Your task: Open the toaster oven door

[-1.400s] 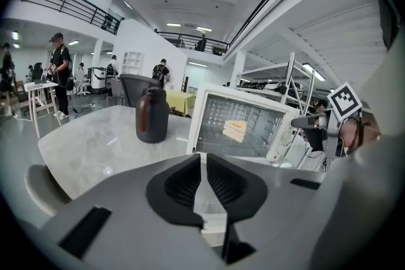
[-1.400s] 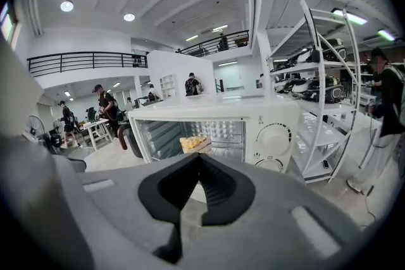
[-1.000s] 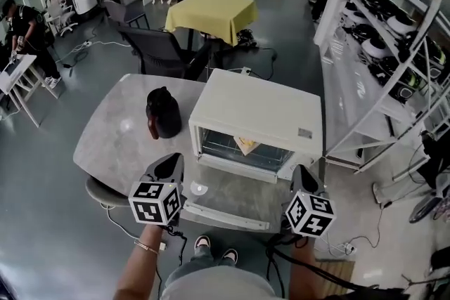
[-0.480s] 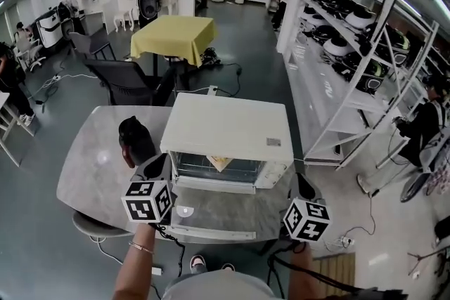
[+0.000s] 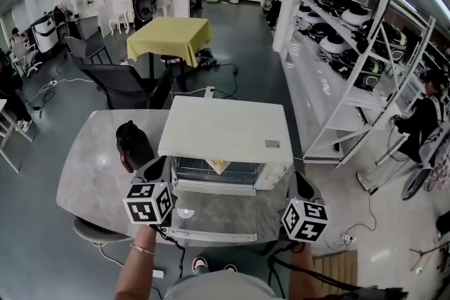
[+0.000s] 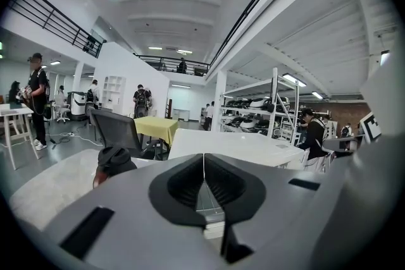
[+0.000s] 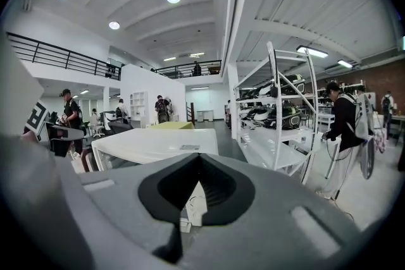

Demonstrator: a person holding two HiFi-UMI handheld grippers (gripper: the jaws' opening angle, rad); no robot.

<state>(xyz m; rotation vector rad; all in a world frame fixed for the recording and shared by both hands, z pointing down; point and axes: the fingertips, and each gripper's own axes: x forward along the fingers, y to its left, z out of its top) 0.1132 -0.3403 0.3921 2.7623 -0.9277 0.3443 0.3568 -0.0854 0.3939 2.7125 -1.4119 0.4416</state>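
A cream toaster oven (image 5: 225,131) stands on the grey table (image 5: 91,165). Its glass door (image 5: 225,218) hangs folded down flat toward me, and a yellowish item (image 5: 221,165) shows inside on the rack. My left gripper (image 5: 156,166) hovers at the oven's front left corner, shut with nothing between its pads. My right gripper (image 5: 301,183) hovers at the front right corner, also shut and empty. In the left gripper view the jaws (image 6: 204,156) meet in a thin line before the oven's top (image 6: 234,145). The right gripper (image 7: 199,156) looks past the oven's top (image 7: 152,142).
A black rounded container (image 5: 133,144) stands on the table just left of the oven, close to my left gripper. Behind are office chairs (image 5: 119,84), a yellow-clothed table (image 5: 169,35), and metal shelving (image 5: 351,53) along the right. People stand at the back and at the right.
The head view has swung round to face the oven squarely. Both grippers keep their places at the open door's two corners, and the door stays down.
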